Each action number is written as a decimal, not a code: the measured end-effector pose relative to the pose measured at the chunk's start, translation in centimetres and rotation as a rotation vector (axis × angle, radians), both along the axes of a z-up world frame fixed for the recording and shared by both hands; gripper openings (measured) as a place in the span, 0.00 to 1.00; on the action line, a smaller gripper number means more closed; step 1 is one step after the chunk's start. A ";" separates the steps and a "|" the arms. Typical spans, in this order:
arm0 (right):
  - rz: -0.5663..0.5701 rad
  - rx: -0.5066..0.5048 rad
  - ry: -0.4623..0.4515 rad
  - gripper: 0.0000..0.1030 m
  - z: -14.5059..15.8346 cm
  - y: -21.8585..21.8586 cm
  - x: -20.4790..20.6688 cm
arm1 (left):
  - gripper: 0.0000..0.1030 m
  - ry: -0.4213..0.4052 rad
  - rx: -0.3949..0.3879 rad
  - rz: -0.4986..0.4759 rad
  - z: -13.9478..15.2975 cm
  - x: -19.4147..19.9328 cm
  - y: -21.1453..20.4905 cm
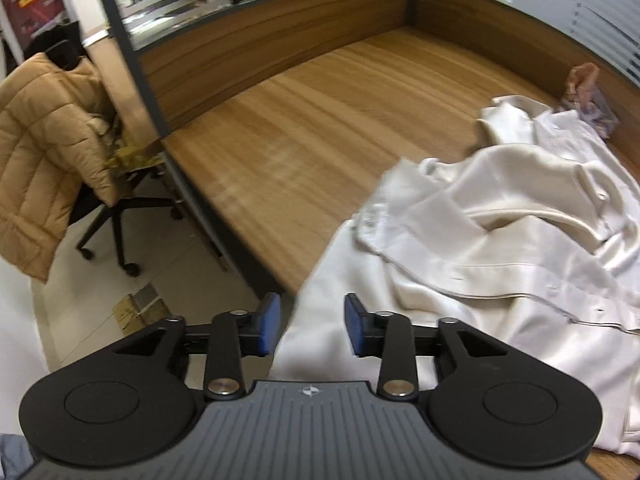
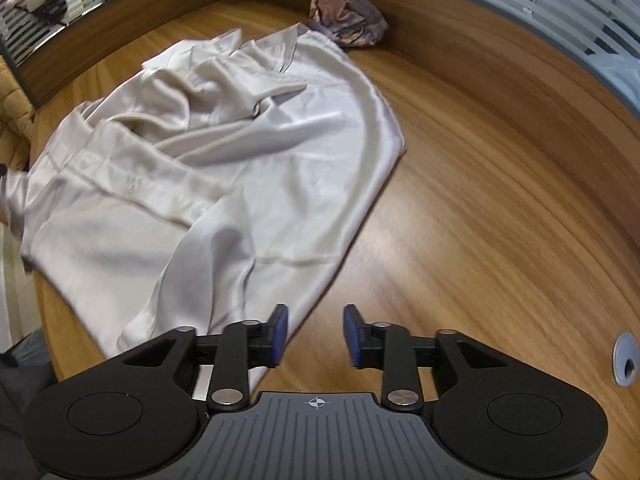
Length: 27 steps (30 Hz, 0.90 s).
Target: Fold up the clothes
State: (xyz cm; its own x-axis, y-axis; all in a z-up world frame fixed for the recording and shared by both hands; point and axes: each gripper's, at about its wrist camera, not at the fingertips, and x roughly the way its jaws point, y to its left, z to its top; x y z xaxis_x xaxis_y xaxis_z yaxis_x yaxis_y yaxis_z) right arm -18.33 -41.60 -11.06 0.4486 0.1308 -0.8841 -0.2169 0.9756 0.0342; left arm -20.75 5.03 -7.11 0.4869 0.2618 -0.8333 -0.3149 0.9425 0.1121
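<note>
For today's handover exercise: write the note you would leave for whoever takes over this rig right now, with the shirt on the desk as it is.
Left gripper: jaws open, nothing between the pads, over the shirt's near edge at the desk's front.
Right gripper: jaws open, empty, beside the shirt's near right corner.
Shirt: cream, lying crumpled and loosely spread on the desk, one edge hanging over the front.
Second garment: bunched in the far corner, untouched.
Done: no neat fold visible.
Left: flatten the shirt, fold it, then the second garment.
</note>
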 end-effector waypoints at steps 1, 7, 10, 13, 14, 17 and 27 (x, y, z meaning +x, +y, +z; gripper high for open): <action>-0.007 0.000 -0.002 0.39 -0.2 0.1 0.5 | 0.50 -0.003 -0.007 -0.009 -0.1 0.3 -0.3; -0.072 0.012 0.023 0.41 -2.2 0.1 4.3 | 0.64 -0.013 -0.017 -0.105 0.2 2.8 -1.9; -0.105 0.021 0.042 0.40 -3.1 0.2 5.6 | 0.66 -0.016 -0.018 -0.153 0.4 4.6 -2.1; -0.127 0.033 0.053 0.30 -3.5 0.5 6.3 | 0.68 -0.016 -0.022 -0.192 0.6 6.7 -2.0; -0.134 0.033 0.055 0.13 -3.6 0.6 6.4 | 0.69 -0.017 -0.025 -0.205 0.7 7.4 -2.0; -0.164 0.017 0.054 0.03 -3.5 0.8 6.3 | 0.69 -0.020 -0.028 -0.252 0.9 9.8 -1.9; -0.393 -0.005 0.068 0.02 -1.1 -1.1 0.1 | 0.71 -0.027 -0.048 -0.443 0.0 18.0 -4.2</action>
